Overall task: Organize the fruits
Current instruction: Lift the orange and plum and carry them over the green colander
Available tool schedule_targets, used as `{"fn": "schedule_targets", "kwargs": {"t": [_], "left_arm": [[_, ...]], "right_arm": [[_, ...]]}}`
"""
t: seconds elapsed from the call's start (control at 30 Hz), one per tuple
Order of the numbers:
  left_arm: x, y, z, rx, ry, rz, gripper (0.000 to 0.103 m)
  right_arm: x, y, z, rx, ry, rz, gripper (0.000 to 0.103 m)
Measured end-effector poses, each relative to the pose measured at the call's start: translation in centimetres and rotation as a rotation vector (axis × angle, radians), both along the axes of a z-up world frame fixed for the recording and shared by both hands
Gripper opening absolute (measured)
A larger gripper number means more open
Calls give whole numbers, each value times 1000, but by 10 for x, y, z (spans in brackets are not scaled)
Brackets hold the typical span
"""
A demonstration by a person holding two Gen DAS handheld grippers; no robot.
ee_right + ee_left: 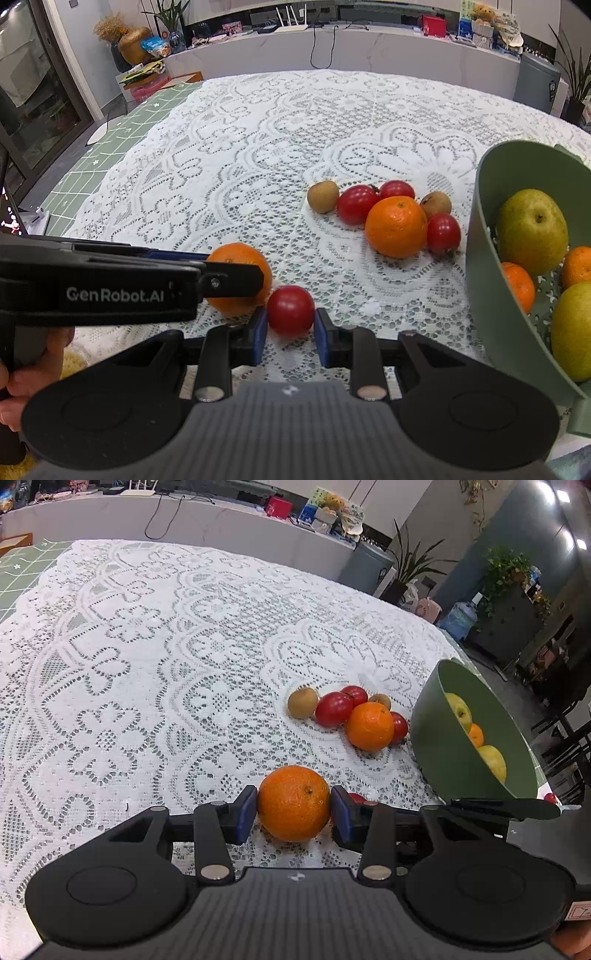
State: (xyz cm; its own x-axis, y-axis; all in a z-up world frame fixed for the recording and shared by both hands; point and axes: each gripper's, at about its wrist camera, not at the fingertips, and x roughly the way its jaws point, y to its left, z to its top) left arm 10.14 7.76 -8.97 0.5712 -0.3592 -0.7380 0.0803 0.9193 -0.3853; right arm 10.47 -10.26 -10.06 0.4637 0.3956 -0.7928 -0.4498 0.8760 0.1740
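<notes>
Both grippers angled down at the lace-covered table [147,664], side by side just left of the green bowl [436,738]: left gripper [293,810] with its blue fingers [245,814] pinching an orange [293,803] on either side, right gripper [290,332] with fingers [260,334] pinching a red tomato [290,311] resting on the cloth. Orange and tomato touching each other, near the bowl's left wall. Farther up beside the bowl, a cluster of fruit [395,218]; inside the bowl, pears [532,225] and small oranges [517,282].

Red fruit [357,796] mostly hidden behind the gripper's right-hand blue pad.
</notes>
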Motion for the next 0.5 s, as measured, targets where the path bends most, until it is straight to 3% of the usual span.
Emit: {"fn": "schedule_targets", "kwargs": {"t": [0.5], "left_arm": [[-20, -4, 28, 14, -125, 29, 49]], "right_arm": [[-30, -28, 29, 10, -157, -32, 24]]}}
